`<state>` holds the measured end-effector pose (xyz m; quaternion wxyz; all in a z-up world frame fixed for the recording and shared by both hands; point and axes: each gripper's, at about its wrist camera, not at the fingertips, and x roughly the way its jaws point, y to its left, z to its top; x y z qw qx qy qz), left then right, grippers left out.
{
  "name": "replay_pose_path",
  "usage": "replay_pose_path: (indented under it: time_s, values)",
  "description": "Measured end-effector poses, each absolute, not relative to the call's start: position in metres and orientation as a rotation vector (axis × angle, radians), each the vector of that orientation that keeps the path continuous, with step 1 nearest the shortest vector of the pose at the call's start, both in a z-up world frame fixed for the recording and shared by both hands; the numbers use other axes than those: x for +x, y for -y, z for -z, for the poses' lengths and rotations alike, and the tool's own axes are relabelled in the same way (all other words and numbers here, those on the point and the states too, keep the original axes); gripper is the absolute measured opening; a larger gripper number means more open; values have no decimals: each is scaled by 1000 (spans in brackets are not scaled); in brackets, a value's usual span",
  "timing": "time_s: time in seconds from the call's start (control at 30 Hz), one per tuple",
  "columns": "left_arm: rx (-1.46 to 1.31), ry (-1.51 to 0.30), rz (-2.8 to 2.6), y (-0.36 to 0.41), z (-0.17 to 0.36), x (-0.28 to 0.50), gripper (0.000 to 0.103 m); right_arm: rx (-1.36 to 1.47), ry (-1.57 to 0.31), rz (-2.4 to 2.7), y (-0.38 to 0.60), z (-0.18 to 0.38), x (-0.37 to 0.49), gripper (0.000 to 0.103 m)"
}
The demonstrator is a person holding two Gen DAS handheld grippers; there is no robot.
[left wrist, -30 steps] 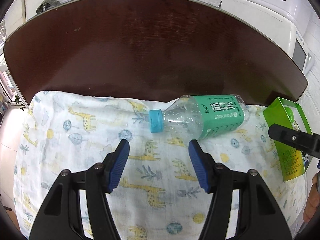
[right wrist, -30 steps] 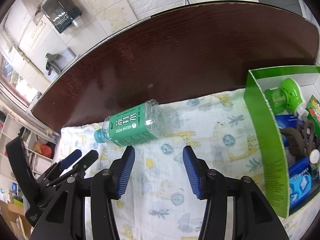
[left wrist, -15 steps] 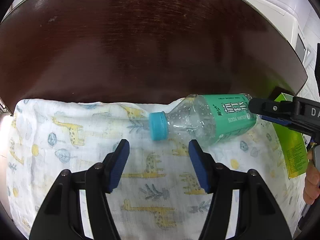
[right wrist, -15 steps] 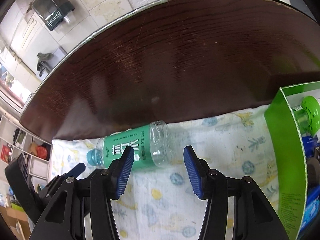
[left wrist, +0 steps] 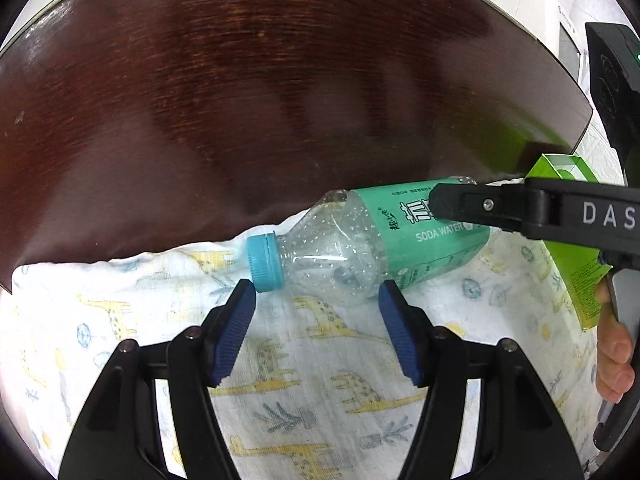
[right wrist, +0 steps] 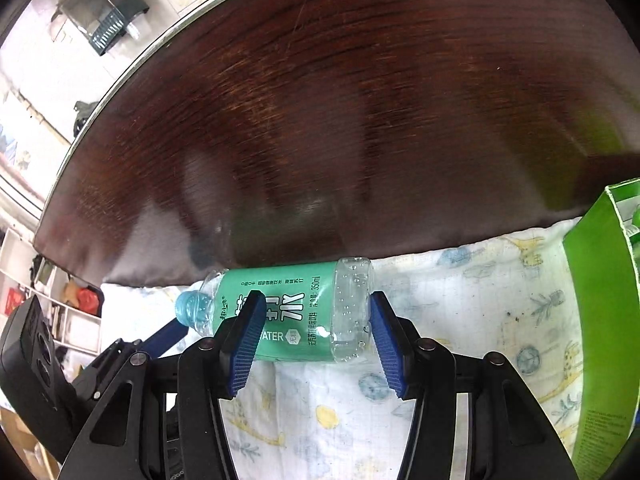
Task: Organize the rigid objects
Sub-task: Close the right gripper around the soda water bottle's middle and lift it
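Right wrist: fingers spread beside a lying green-labelled, blue-capped soda bottle.

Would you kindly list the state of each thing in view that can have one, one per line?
soda water bottle: lying on its side on the cloth, blue cap on, apparently empty.
left gripper: open, pads level with the bottle's neck end, not gripping.
right gripper: open, straddling the bottle's base end.
green box: open at the top, items inside.
giraffe cloth: spread flat on the table.
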<state>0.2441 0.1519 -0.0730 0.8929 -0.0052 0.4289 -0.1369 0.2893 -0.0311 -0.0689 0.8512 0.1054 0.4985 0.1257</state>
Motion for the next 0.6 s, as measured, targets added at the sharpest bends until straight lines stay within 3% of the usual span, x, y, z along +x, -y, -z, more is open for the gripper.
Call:
replay_pose_path:
  time_s: [0.07,0.2,0.47,0.6]
  values:
    - [-15,-885,276,-153,72,242,61,192,-1033,-268,28,65,286,55]
    - [-18,-865,285,-151,60,232,47,173,-1016,-303,22,56,277,55]
    - [-29,-866,321,-146,51,217,47,182,-1009,-296,34,47,263,55]
    - [-92,-873,377,-152,54,200,60,215,-1083,-294,50,62,254,55]
